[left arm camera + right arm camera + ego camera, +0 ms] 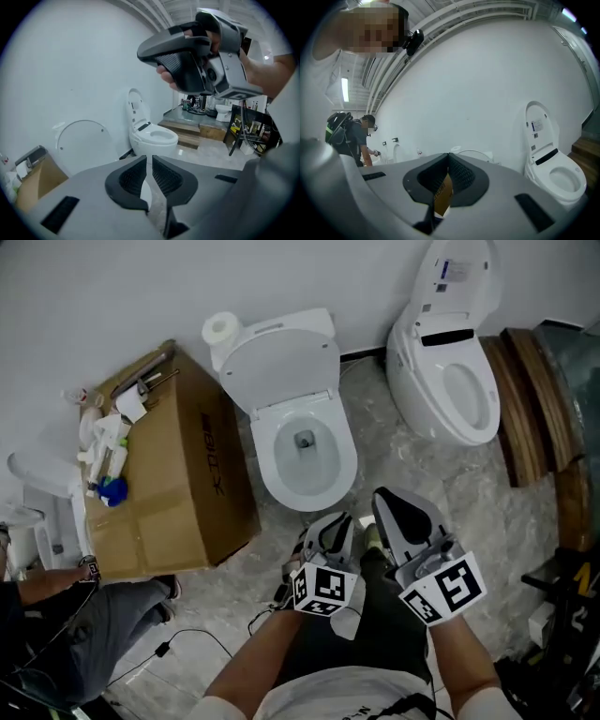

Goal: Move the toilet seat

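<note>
Raised toilet seat [281,362] stands ahead, well apart from left gripper [328,526] and right gripper [398,507], both closed and empty.

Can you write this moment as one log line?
left gripper: shut, empty | right gripper: shut, empty | near toilet: lid up, untouched

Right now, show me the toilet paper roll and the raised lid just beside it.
toilet paper roll [220,329], head view, its top end.
raised lid [281,362], head view, middle of the lid's face.
</note>
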`<state>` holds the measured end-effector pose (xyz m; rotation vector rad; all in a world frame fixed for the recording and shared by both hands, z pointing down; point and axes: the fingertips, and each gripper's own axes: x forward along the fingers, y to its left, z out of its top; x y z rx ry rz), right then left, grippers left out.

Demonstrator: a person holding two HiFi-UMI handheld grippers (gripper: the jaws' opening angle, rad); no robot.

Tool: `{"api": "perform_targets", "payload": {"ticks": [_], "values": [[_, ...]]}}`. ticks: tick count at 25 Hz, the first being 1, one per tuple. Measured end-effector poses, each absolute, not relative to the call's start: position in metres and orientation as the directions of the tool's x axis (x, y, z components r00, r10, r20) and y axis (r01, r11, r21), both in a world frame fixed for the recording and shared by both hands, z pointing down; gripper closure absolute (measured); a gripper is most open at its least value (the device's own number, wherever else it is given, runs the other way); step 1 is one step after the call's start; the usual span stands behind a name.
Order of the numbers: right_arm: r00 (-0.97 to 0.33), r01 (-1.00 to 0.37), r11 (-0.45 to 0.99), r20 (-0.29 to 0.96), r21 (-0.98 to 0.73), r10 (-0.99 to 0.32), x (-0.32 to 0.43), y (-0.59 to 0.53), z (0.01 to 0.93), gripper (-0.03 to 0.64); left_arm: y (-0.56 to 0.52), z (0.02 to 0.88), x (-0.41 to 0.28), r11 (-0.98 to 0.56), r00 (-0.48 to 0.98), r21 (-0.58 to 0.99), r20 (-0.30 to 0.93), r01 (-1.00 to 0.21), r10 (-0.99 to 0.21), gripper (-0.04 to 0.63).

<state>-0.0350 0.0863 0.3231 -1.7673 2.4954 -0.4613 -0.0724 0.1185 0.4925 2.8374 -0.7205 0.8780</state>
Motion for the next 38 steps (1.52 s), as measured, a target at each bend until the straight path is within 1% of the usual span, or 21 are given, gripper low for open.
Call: {"api": "perform_targets", "payload": {"ticks": [1, 6, 10, 16, 19, 24, 32, 38], "values": [[-0.337, -0.917, 0.292, 0.138, -0.271, -0.931, -0.031, 0.079, 0.336, 0.601, 0.112, 0.515, -0.067, -0.887, 0.720, -0.044, 0.566, -0.459, -0.401, 0.559], [-0.320, -0.919, 0.263, 0.162, -0.295, -0.934, -0.006, 0.053, 0.410, 0.601, 0.090, 0.643, -0.044, -0.901, 0.670, -0.021, 0.661, -0.433, -0.338, 0.444], [-0.338, -0.919, 0.282, 0.182, -0.277, -0.923, 0.007, 0.040, 0.478, 0.601, 0.082, 0.727, -0.030, -0.894, 0.629, -0.034, 0.698, -0.447, -0.341, 0.414], [-0.327, -0.924, 0.261, 0.222, -0.281, -0.919, 0.026, 0.028, 0.571, 0.601, 0.074, 0.811, -0.017, -0.906, 0.585, -0.094, 0.735, -0.414, -0.343, 0.392], [-0.319, -0.924, 0.244, 0.244, -0.293, -0.916, 0.036, 0.022, 0.601, 0.601, 0.071, 0.840, -0.014, -0.909, 0.556, -0.127, 0.755, -0.397, -0.348, 0.380], [-0.350, -0.908, 0.257, 0.260, -0.331, -0.900, 0.043, 0.008, 0.643, 0.601, 0.069, 0.879, -0.010, -0.910, 0.501, -0.175, 0.788, -0.375, -0.358, 0.356], [-0.368, -0.896, 0.268, 0.255, -0.354, -0.894, 0.048, -0.003, 0.657, 0.601, 0.061, 0.911, -0.009, -0.910, 0.443, -0.219, 0.818, -0.351, -0.367, 0.353], [-0.365, -0.898, 0.261, 0.267, -0.355, -0.892, 0.051, -0.003, 0.658, 0.601, 0.059, 0.915, -0.010, -0.898, 0.433, -0.253, 0.808, -0.359, -0.400, 0.345]]}}
